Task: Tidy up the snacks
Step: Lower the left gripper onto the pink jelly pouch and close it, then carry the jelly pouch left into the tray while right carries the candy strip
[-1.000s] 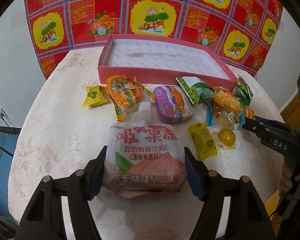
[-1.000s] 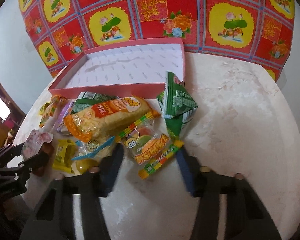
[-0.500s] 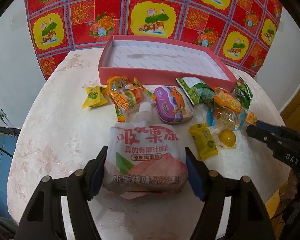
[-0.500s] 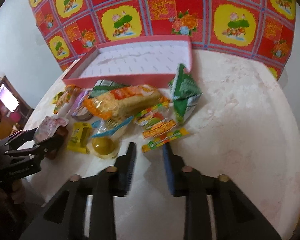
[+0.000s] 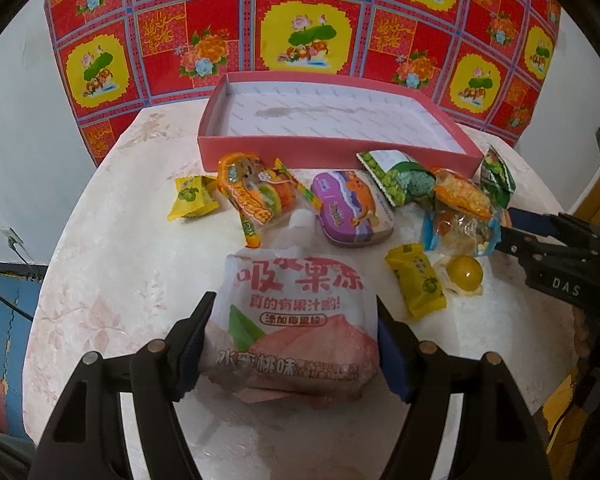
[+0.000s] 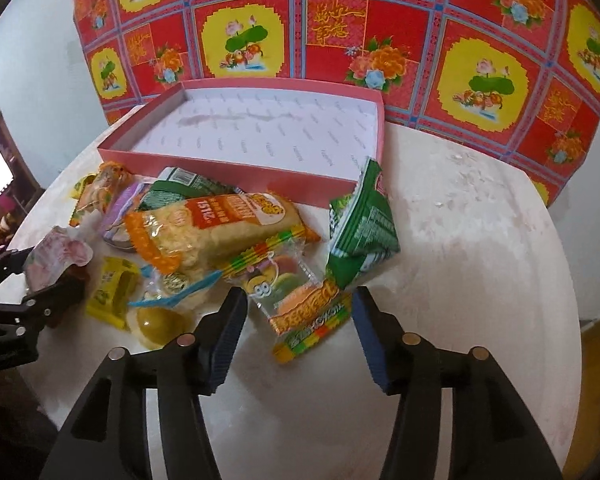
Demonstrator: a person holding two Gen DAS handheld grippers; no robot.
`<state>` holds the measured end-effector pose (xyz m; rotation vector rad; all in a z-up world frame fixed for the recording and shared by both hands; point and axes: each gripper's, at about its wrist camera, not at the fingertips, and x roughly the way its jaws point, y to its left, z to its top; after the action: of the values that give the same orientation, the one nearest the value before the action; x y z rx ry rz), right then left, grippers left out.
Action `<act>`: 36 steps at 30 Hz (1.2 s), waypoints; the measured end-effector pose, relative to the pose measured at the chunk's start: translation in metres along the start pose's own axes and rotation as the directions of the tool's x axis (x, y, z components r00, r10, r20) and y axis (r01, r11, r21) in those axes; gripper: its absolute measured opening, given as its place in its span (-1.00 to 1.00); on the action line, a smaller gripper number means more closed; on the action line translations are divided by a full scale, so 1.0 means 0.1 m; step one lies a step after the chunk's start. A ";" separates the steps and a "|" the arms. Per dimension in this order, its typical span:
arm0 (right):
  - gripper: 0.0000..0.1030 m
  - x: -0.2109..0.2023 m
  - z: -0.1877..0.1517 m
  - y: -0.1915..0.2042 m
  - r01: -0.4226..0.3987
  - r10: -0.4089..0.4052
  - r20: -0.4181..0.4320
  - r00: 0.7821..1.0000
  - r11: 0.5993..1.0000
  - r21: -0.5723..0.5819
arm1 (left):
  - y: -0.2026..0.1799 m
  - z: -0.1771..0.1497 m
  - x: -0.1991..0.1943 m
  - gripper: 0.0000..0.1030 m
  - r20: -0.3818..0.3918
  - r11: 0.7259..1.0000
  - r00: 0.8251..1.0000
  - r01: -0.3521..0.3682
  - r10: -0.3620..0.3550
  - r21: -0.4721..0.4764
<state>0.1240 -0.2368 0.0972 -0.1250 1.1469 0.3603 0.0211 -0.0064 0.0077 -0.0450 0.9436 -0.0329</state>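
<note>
**Two soft packets, two uncertain grips**

While the left gripper (image 5: 291,344) pinches the peach jelly pouch (image 5: 294,320) across its width, the slick, squashy film may slide out once lifted, since it rests low on the table (image 5: 112,280). Further right, the right gripper (image 6: 296,330) is spreading its jaws around the gummy candy packet (image 6: 300,300) without pressing it; closing carelessly could snag the green snack bag (image 6: 360,236) touching it. Behind, the pink box (image 6: 236,170) waits empty.
</note>
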 end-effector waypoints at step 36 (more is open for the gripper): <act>-0.31 -0.53 -0.21 0.06 -0.159 0.154 0.055 0.987 0.982 0.103 | 0.02 0.15 -0.51 0.43 0.099 0.997 0.993 0.071 -0.071 -0.005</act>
<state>0.0845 -0.2484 0.1375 0.0674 1.1303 0.4378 0.0034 -0.0020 0.0571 -0.0870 0.8432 -0.0919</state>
